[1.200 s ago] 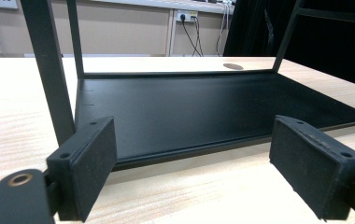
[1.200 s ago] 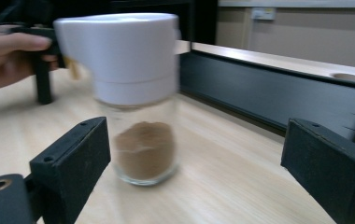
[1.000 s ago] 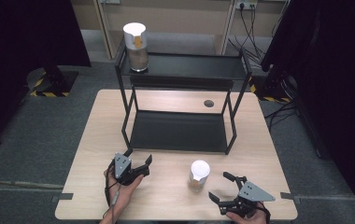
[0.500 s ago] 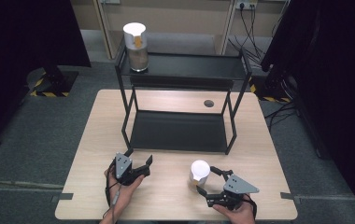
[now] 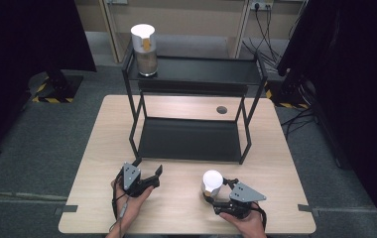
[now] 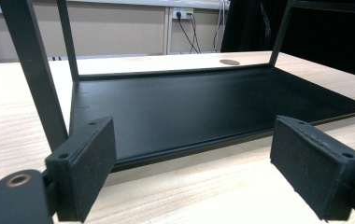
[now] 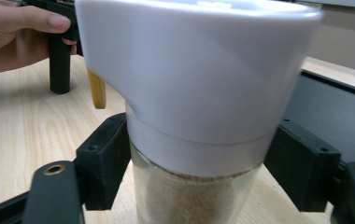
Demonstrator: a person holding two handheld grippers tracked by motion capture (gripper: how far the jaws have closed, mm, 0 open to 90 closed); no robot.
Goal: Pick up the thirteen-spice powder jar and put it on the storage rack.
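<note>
A glass jar (image 5: 212, 182) with a white lid and brownish powder stands near the table's front edge, right of centre. My right gripper (image 5: 217, 191) has just been closing and now has its pads against the jar (image 7: 196, 93) just under the lid, one pad (image 7: 104, 163) on each side. My left gripper (image 5: 148, 166) rests at the front left with its jaws open and nothing between them; its pads (image 6: 89, 163) face the lower shelf of a black rack (image 6: 189, 102). A second, similar jar (image 5: 144, 44) stands on the rack's top shelf at the left.
The black two-level rack (image 5: 191, 141) takes up the middle and back of the wooden table (image 5: 285, 163). A small round hole (image 5: 221, 109) sits in the tabletop behind it. In the right gripper view the other hand (image 7: 12, 37) appears at the upper left.
My right gripper has moved left up to the jar and closed its jaws around it. The left gripper has stayed where it was.
</note>
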